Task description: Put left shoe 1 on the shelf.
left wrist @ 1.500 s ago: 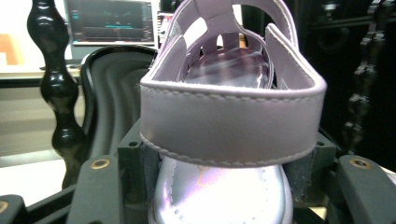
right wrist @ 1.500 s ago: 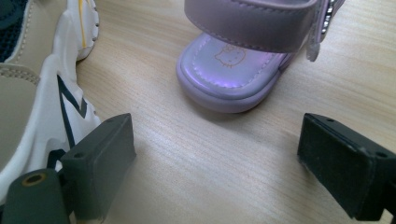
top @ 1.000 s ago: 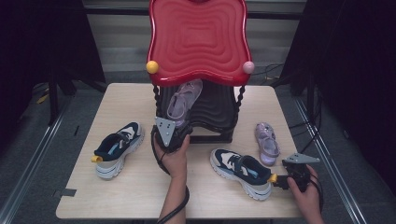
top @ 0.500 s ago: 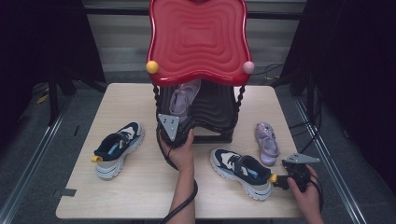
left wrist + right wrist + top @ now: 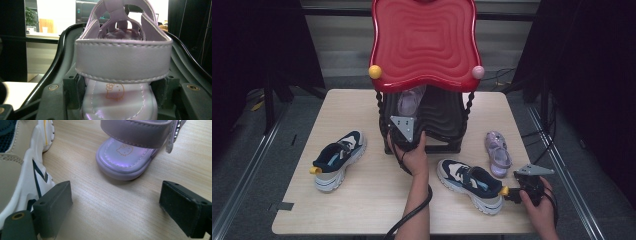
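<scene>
Item 1 – left gripper (image 5: 406,131): held at the front opening of the black shoe rack (image 5: 447,122), under its red wavy top (image 5: 424,42). Jaws closed on the heel end of a lilac sandal (image 5: 122,62), one pad on each side of the sole; grip about mid-width. Sandal pts straight ahead of the jaws into the rack's lower shelf, heel strap nearest the claw, cartoon print on the insole just behind the strap. In the high view the sandal (image 5: 410,100) shows just beyond the gripper's grey plate, inside the rack.

Item 2 – right gripper (image 5: 524,189): near the table's (image 5: 362,215) front R corner, jaws spread wide, nothing btwn them, bare wood below. Second lilac sandal (image 5: 130,152) lies ahead of these jaws, clear of both pads, flat on the table. Navy/white sneaker (image 5: 22,167) sits just beside the jaw at the left of the right gripper view; contact can't be told. High view: same sneaker (image 5: 469,184) lies btwn the two hands, yellow heel tab next to the right claw.

Item 3 – other navy/white sneaker (image 5: 337,159): well apart from both claws, to the left gripper's outer side, on the table.
</scene>
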`<action>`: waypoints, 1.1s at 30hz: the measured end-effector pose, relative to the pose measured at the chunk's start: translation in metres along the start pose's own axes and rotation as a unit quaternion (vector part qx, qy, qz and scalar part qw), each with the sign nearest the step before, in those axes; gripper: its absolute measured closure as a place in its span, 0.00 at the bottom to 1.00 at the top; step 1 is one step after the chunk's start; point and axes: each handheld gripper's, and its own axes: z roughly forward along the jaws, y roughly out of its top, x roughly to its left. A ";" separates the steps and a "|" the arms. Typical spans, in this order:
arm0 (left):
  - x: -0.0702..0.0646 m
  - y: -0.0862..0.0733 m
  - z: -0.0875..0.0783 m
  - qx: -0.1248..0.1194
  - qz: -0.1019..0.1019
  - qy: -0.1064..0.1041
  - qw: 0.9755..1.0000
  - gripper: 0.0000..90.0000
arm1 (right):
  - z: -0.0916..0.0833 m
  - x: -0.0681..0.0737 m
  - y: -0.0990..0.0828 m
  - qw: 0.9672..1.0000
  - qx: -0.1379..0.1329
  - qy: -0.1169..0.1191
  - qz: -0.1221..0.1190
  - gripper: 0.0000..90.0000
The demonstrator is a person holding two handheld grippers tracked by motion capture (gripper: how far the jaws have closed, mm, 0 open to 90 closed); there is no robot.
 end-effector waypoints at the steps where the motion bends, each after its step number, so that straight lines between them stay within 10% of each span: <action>1: -0.001 0.000 0.001 0.001 0.002 0.005 1.000 0.41 | 0.000 0.000 0.000 1.000 0.000 0.000 -0.001 0.11; 33: -0.014 -0.010 0.021 0.034 0.018 0.034 0.999 0.40 | -0.001 0.001 0.000 1.000 0.001 0.002 -0.001 0.11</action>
